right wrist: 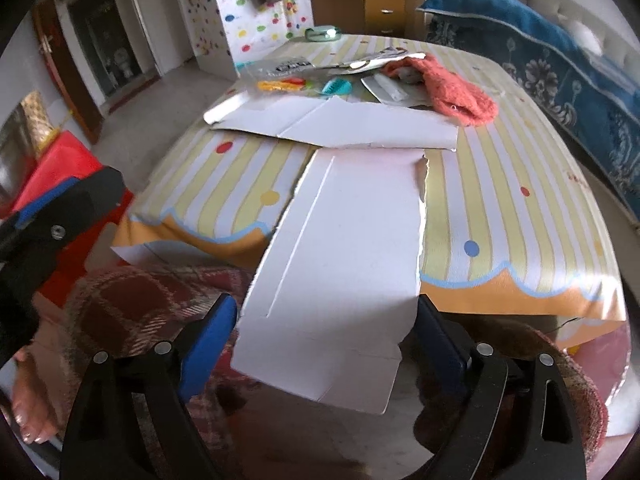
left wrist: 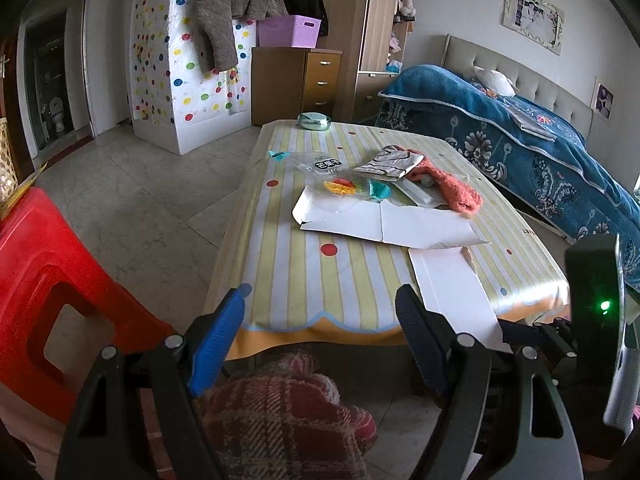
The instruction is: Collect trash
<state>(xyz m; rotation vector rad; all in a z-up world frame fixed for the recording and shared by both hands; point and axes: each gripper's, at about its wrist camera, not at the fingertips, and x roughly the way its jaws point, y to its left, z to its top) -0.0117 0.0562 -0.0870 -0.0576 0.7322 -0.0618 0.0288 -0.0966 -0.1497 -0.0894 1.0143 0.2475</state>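
Observation:
A striped, dotted tablecloth covers the table. On it lie a flattened white carton, a torn white cardboard strip that hangs over the near edge, a clear plastic bag, colourful wrappers, a teal scrap and an orange fuzzy sock. My left gripper is open and empty before the table's near edge. My right gripper is open, its fingers on either side of the strip's overhanging end.
A red plastic stool stands left of the table. A bed with a blue blanket runs along the right. A round tin sits at the table's far edge. Drawers stand behind.

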